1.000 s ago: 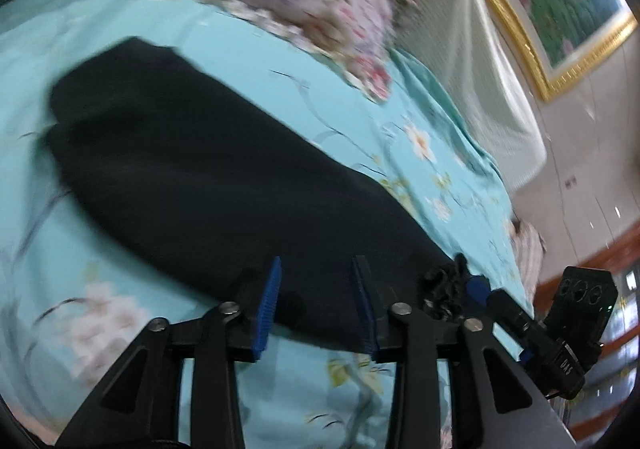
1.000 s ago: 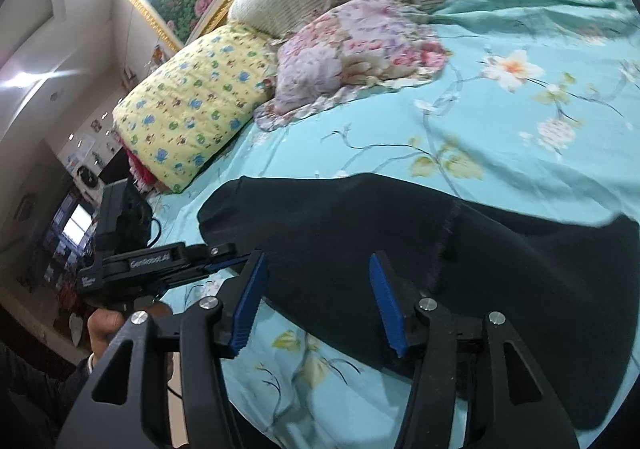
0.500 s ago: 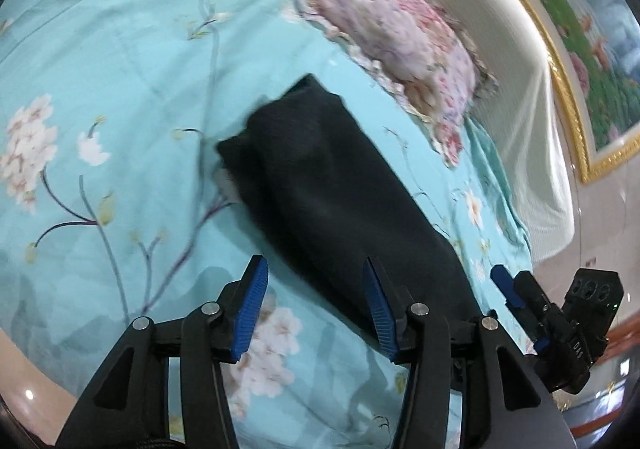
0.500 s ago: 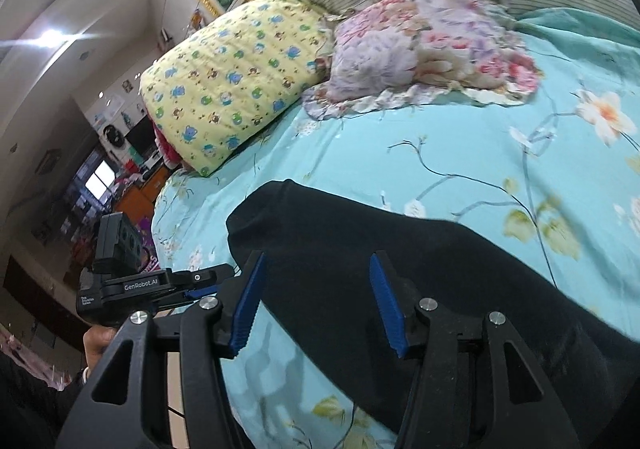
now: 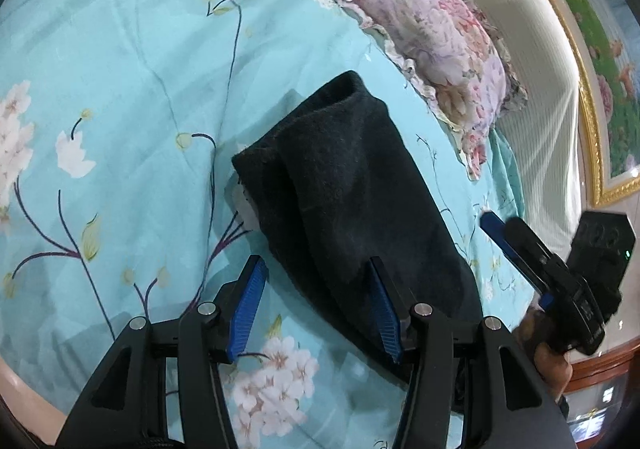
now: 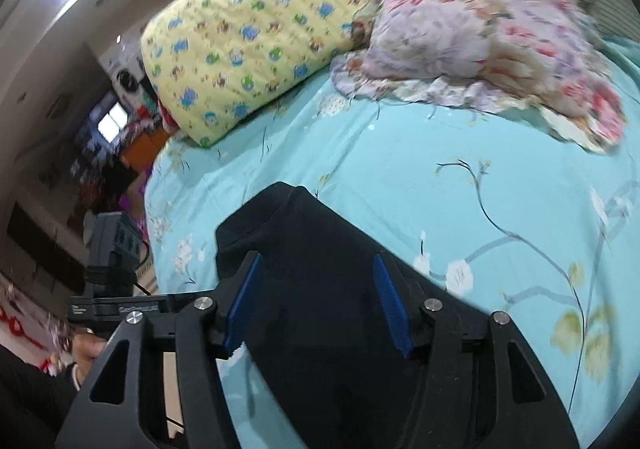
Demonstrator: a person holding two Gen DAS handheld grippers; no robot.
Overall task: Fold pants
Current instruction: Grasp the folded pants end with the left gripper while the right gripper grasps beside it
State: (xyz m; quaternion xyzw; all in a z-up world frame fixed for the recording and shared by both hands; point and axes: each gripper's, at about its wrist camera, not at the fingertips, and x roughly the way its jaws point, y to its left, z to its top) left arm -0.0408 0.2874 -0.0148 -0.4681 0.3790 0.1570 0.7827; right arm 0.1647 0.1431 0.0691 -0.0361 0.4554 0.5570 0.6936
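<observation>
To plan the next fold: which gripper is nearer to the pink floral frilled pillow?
Right, probably. The right gripper hovers open over the black fabric pants on the pillow's side. The left gripper, jaws just opened wider over the pants' edge, is farther across the bed.

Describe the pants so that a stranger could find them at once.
On the turquoise flowered bedsheet, look below the pink floral pillow. The black pants lie there as one long folded strip, the only dark, plain thing on the bed.
</observation>
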